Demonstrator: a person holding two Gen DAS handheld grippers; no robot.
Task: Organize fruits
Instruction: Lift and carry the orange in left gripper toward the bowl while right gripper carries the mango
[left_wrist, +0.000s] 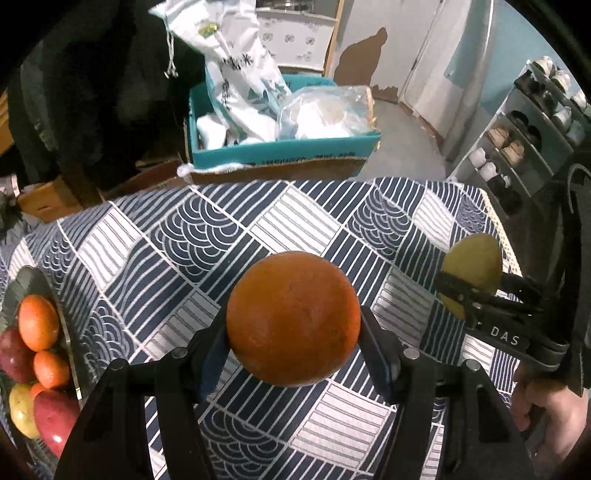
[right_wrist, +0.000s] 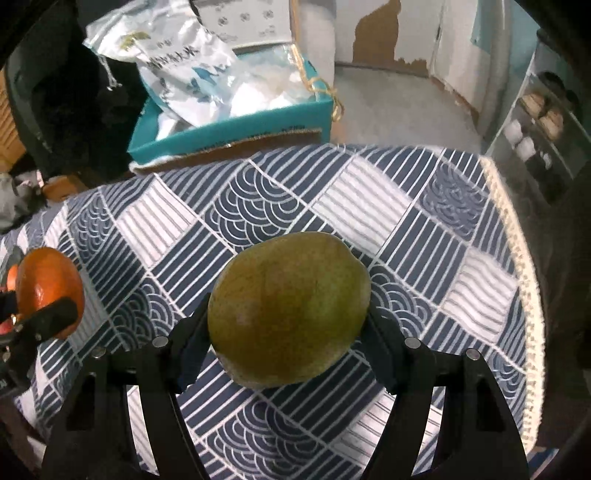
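Blue patterned cloth covers the worktop (left_wrist: 295, 229), and both tools hang above it loaded. Left tool (left_wrist: 293, 332) is clamped on an orange (left_wrist: 293, 317), fingers pinching its sides near the widest part, fruit well clear of the cloth. Right tool (right_wrist: 290, 325) grips a mango (right_wrist: 290, 306) the same way, also lifted. Off to the left sits a plate (left_wrist: 26, 277) already crowded with fruit (left_wrist: 38, 321).

Risks now: both fruits are round and smooth, held by two narrow contacts, so a jolt or slack squeeze could let one roll out, drop and run off the worktop edge. Squeeze harder and the mango may bruise. That pile looks full; setting the orange on it carelessly could knock others loose. With the tools side by side, a crossing path could bump them.
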